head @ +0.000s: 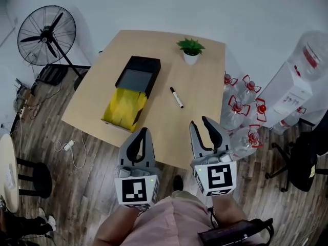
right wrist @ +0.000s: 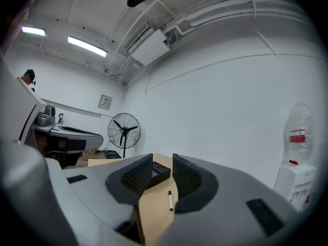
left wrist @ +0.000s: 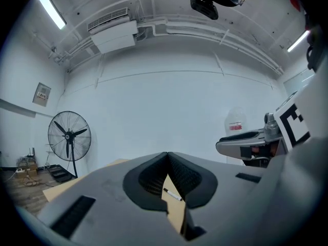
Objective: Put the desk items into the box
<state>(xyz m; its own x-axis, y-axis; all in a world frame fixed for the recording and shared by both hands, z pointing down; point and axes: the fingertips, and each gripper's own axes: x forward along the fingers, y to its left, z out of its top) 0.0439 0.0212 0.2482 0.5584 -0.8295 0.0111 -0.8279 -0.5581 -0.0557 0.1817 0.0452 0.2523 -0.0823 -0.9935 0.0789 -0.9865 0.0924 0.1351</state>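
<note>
Right now, your marker lies on the table and both grippers hang empty short of it.

Your marker (head: 176,97) lies flat on the bare wood of the table (head: 205,81), well apart from the open black box (head: 137,75) to its left; something yellow and crumpled (head: 125,106) touches the box's near end. A small potted plant (head: 190,50) stands upright near the far edge, beyond the marker. Your right gripper (head: 207,132) hovers over the near table edge with its jaws a little apart and nothing between them. Your left gripper (head: 139,142), beside it, has its jaw tips pressed together on nothing. Off the table, a floor fan (head: 46,35) stands to the left and water bottles (head: 241,111) cluster to the right.
</note>
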